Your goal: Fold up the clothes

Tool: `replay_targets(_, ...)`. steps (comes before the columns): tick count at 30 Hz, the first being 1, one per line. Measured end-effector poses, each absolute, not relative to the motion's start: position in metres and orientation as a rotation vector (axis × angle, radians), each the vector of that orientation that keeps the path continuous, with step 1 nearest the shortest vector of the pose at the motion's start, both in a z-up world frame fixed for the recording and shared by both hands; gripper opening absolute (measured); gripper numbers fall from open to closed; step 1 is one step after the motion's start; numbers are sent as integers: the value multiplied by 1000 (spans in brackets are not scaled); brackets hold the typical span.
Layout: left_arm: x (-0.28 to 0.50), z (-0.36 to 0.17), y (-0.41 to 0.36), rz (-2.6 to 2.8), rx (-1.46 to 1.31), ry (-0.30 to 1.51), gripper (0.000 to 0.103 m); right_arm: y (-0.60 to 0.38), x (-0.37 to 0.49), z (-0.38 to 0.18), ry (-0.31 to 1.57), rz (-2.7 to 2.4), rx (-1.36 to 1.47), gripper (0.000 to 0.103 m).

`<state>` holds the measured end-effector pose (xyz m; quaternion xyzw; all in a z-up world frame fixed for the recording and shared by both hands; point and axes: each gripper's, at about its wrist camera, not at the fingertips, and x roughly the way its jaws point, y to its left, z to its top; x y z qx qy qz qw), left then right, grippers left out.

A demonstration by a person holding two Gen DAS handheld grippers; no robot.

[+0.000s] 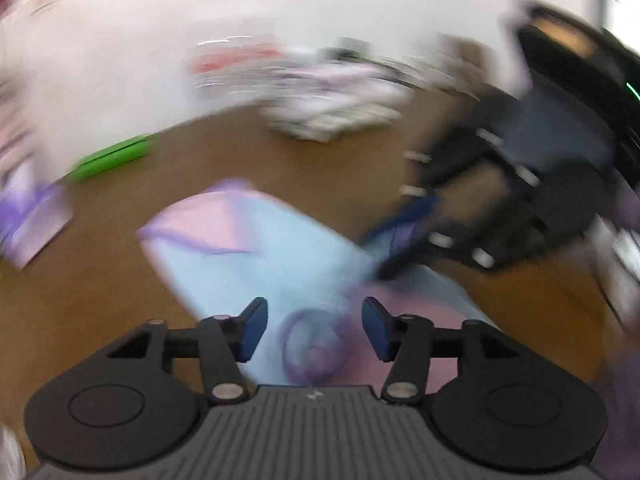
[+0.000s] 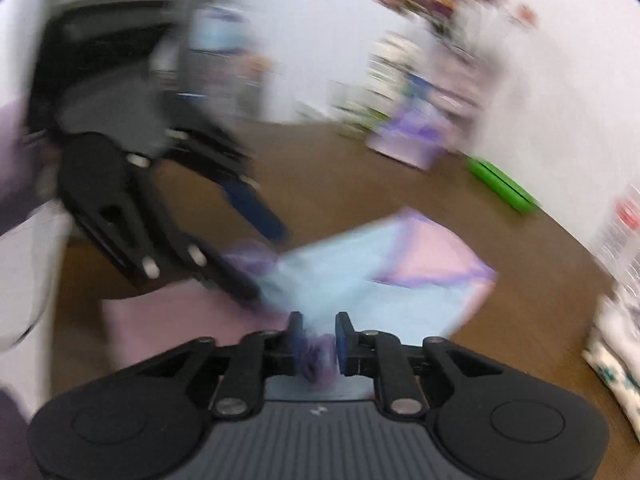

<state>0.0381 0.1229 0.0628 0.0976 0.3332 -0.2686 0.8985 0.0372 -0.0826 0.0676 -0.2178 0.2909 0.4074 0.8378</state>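
A pastel garment — light blue with pink panels and purple trim — lies partly folded on the brown table, near the middle of it in both views.

The left gripper has its jaws standing well apart, with a purple-edged loop of the cloth under the gap but neither pad pressing on it. The right gripper has its jaws nearly together with a bunch of purple cloth between the pads; it looks pinched, though blur makes a firm grip hard to confirm.

My reading is that a fold is under way: one edge is held on the right while the left has let go or is about to take a new hold. The next move likely calls for the left to close on the near hem, so both can carry that edge across evenly and lay it flat.

Much is smeared by motion. The heap of clothes at the far edge, a green thing and a lilac folded piece show only as colours. The garment's type cannot be told — its near part is cut off behind the gripper bodies.
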Motion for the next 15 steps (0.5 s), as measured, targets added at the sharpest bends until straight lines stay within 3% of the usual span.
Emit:
replay_targets(2,26,62,151,-497,33,667,62,-109,34,72,588,783,-363,23)
replay_targets(4,0,62,182,-483,-161,643,70,-141,19,74,594,784,-184,35)
replay_targets(7,-39,50,178,-501,-255,630,69,-159,-9,54,693,823,45,33)
replay_targets(9,-57,37,154,-495,-213,656,62,-149,-29,33,733,827,78,32)
replay_targets(11,-63,26,142,-477,-172,696,40,-138,-35,19,742,785,81,31)
replay_targets(13,-60,17,140,-469,-186,752,21,-134,-38,10,761,756,105,1)
replay_targets(15,-59,12,146,-478,-269,794,17,-132,-45,6,786,746,107,0)
